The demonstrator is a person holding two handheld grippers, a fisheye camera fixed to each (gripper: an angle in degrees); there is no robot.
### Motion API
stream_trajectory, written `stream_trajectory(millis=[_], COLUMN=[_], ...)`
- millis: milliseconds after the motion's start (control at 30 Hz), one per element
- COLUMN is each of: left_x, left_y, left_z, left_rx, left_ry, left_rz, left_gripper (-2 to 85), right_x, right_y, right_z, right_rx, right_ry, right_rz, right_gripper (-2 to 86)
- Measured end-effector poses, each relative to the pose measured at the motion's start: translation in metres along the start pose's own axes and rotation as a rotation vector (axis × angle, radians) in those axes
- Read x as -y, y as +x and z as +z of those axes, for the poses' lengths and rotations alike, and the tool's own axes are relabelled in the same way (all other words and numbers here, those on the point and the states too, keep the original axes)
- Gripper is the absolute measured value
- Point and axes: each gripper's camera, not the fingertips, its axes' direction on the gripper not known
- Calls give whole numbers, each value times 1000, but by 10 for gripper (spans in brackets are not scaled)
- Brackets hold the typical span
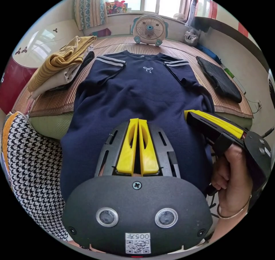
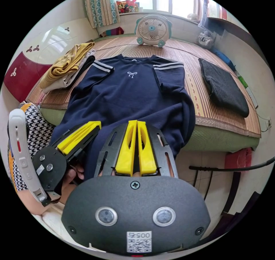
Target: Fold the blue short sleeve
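Note:
A navy blue short-sleeve shirt (image 1: 137, 94) (image 2: 129, 96) lies face up on a woven bed mat (image 1: 120, 43) (image 2: 200, 102). It has grey sleeve stripes and a small white bow, and its hem hangs over the near edge. My left gripper (image 1: 138, 121) is shut, its yellow jaws together in front of the lower middle of the shirt, with no cloth visibly pinched. My right gripper (image 2: 137, 122) is shut as well, near the hem's right part. The right gripper (image 1: 187, 113) hovers at the shirt's right edge, held by a hand. The left gripper (image 2: 97, 124) sits at the left hem.
A pile of folded yellow, beige and dark clothes (image 1: 61, 62) (image 2: 67, 63) lies left of the shirt. A dark folded item (image 1: 220, 79) (image 2: 222, 88) lies on the right, a small fan (image 1: 149, 28) (image 2: 153, 29) at the back. Houndstooth clothing of the person (image 1: 31, 168) is near left; a black chair frame (image 2: 229, 168) stands lower right.

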Motion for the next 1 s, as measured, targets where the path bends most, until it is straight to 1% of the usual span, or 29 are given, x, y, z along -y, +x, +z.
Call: stream_trajectory(millis=[167, 400, 600, 867, 933, 1000], left_x=[6, 15, 20, 17, 14, 17], left_y=[1, 9, 6, -2, -7, -10], left_z=[5, 16, 23, 21, 18, 20], left_rx=[-25, 16, -15, -22, -59, -71], left_ry=[-20, -75, -121, -123, -109, -153], left_rz=[-6, 28, 35, 16, 30, 37], left_gripper=[-3, -2, -2, -3, -5, -5], right_x=[6, 12, 17, 24, 26, 27], right_y=[-6, -9, -12, -23, -26, -28], right_z=[-2, -4, -6, -5, -6, -12], right_rx=[-25, -28, -34, -39, -40, -31], right_ry=[-1, -3, -7, -10, -11, 1], right_rz=[-9, -3, -2, -8, -7, 0], right_gripper=[-9, -9, -9, -9, -9, -9])
